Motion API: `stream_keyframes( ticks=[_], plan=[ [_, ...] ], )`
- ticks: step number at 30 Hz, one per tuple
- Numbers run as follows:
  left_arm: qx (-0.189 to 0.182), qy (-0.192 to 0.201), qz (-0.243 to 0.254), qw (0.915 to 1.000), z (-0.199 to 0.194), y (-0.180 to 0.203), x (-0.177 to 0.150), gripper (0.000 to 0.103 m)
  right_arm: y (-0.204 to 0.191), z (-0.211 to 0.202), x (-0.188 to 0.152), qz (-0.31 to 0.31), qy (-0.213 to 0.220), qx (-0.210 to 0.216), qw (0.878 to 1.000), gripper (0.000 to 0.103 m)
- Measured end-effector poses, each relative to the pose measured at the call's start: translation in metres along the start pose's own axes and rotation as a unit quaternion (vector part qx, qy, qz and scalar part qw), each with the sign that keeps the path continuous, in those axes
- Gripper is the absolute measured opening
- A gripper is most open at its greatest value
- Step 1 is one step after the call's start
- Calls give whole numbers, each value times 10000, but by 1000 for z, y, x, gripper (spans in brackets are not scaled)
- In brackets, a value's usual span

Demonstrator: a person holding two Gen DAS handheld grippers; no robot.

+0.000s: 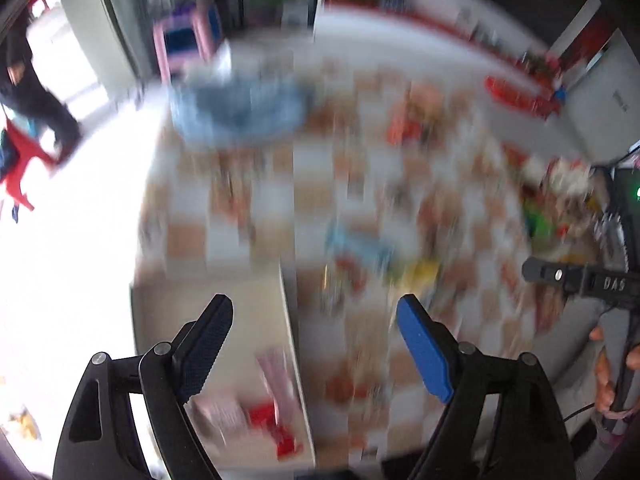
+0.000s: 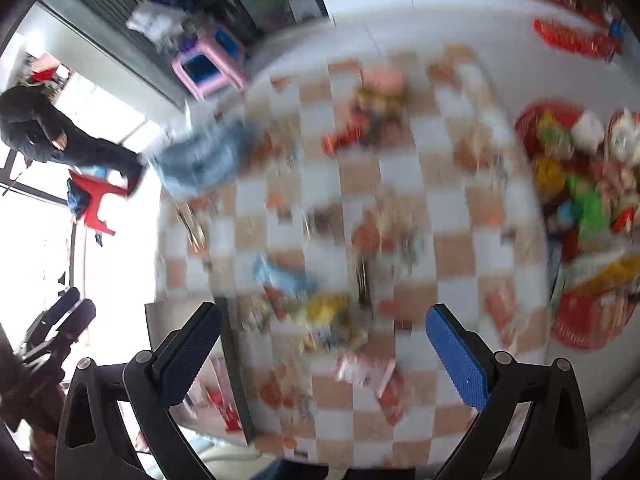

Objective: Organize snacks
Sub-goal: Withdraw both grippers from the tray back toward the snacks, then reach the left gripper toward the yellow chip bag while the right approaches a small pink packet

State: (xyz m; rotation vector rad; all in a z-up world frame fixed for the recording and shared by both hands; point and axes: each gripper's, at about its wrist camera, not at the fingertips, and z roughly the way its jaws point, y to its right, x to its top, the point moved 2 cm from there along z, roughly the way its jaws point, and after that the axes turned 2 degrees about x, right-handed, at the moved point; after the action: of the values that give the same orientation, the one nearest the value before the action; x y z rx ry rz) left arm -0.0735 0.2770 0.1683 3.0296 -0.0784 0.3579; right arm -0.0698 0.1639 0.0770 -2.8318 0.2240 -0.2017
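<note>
Both views heavily motion-blurred, detail is limited.

Left gripper [image 1: 314,344]: fingers spread wide, released, nothing between the pads. It hangs over the seam between a beige box [image 1: 256,320] at lower centre-left of the left wrist view and the checkered tablecloth [image 1: 312,192]. Inside the box, low in frame: a pink-white packet [image 1: 276,372] and a red packet [image 1: 276,424]; contents can't be read.

Right gripper [image 2: 324,348]: fingers also spread wide, released, empty. Right behind the fingertips in the right wrist view is a loose pile of snacks [image 2: 320,312], yellow, blue and orange wrappers, on the cloth at lower centre. A pink-white wrapper [image 2: 364,372] lies between the fingers lower in frame, on the cloth, not gripped. The box edge shows at lower left of this view.

Mid-distance: more snack packets scattered at centre and upper centre of the cloth. Red basket [image 2: 576,216] at the right edge, full of mixed packets, green and yellow on top. Crumpled blue cloth [image 2: 200,156] at the table's upper-left edge.

Far: pink stool [image 2: 210,66] on the floor upper left, a person in dark clothes [image 2: 60,136] at far left beside a red stool [image 2: 98,200].
</note>
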Motion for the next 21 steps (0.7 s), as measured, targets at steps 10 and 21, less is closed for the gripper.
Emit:
stream_keyframes(
  ticks=[10,21],
  plan=[
    [-74,-1325,423,9903,84,36,-103,87,69,120,-132,1102,-1776,-41,9779,103],
    [-133,-1550,1904,9693,126,106,-113,87,90,132,-165,1484,-2114,-83,9660,103]
  ],
)
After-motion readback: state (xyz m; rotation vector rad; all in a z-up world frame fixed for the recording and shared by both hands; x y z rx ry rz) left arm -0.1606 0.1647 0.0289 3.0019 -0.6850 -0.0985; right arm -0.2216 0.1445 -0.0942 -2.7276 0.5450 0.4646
